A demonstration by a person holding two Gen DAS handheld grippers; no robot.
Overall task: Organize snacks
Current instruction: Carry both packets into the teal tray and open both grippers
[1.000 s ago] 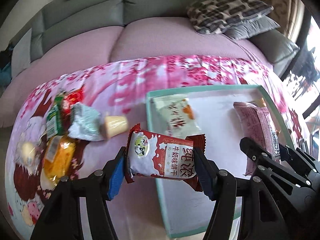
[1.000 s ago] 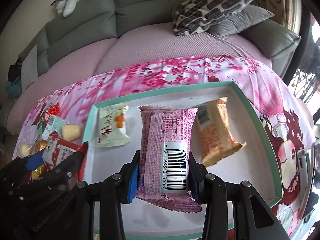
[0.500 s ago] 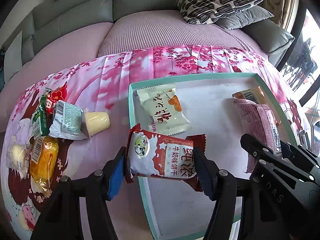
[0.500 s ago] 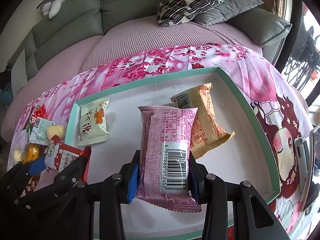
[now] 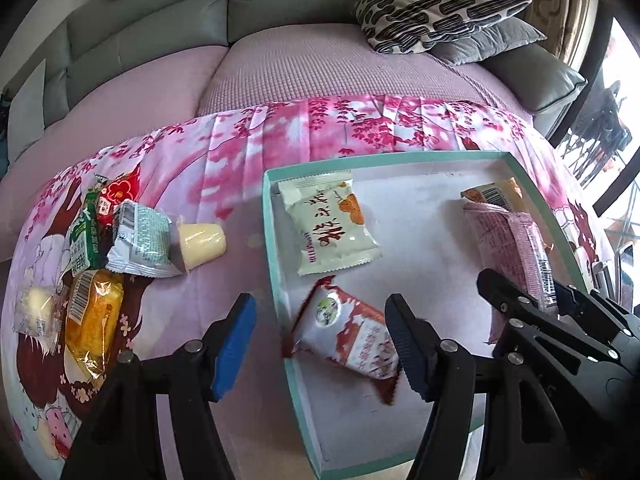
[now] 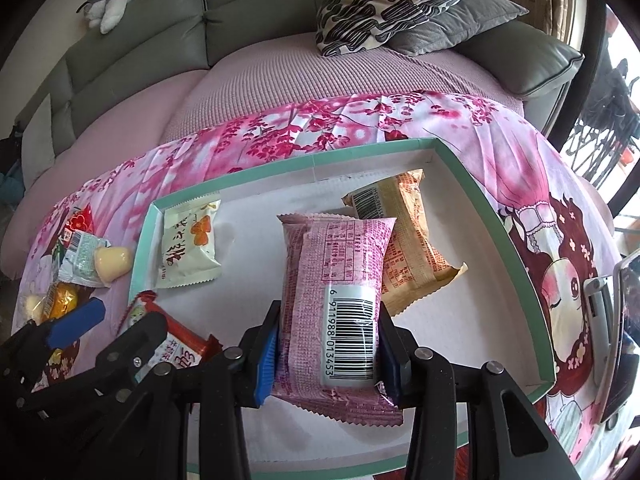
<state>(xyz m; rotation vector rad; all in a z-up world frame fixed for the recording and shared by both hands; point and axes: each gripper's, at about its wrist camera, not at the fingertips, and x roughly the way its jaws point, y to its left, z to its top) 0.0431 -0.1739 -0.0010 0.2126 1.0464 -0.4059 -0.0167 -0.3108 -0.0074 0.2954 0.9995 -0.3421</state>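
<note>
Nearest, the pink packet (image 6: 334, 312), its barcode numbered 6 911988 013453, is pinched between the pads of the right gripper (image 6: 326, 354) over the teal-rimmed tray (image 6: 516, 248). The left gripper (image 5: 320, 340) is seen spread, the red-and-white biscuit packet (image 5: 346, 334) lying loose in the tray's near left corner, its Chinese lettering blurred. Farther in lie a white packet (image 5: 328, 226) with brush characters and an orange packet (image 6: 404, 248).
</note>
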